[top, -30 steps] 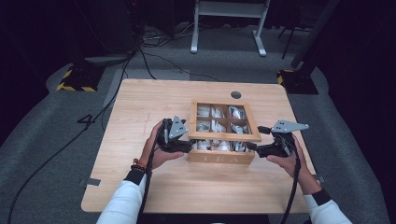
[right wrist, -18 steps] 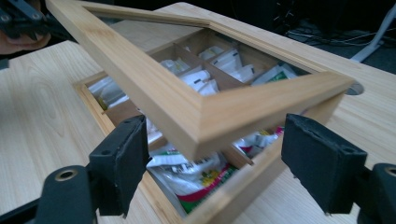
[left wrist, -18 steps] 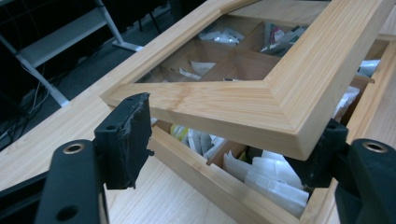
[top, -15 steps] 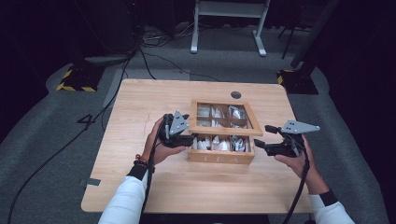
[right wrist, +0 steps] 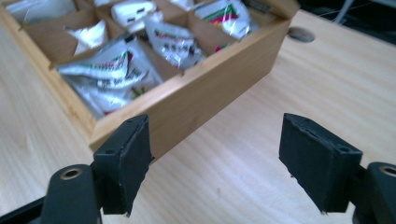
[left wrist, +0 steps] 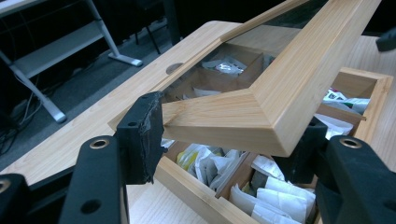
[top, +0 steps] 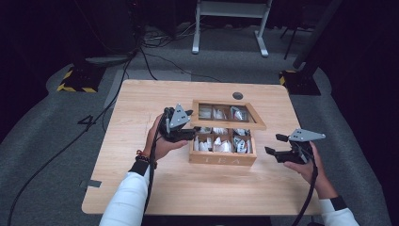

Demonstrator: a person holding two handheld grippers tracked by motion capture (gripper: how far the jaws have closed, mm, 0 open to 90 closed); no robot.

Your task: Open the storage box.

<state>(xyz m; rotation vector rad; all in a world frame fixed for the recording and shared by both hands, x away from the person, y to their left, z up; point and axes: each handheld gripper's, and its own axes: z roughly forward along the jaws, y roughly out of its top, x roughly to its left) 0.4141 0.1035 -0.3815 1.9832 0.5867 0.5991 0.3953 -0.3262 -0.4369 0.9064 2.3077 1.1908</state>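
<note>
The raised lid hides the tea box's rear sachets — left gripper fingers clamp its corner, having just closed further — right gripper fingers gape empty above the desk.

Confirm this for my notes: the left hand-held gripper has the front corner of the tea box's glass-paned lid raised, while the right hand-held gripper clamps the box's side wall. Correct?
Not quite. The right hand-held gripper clamps nothing: in the right gripper view its jaws stand open over bare table, just short of the tea box. The rest holds: the left hand-held gripper has the lid raised by its front corner.
</note>
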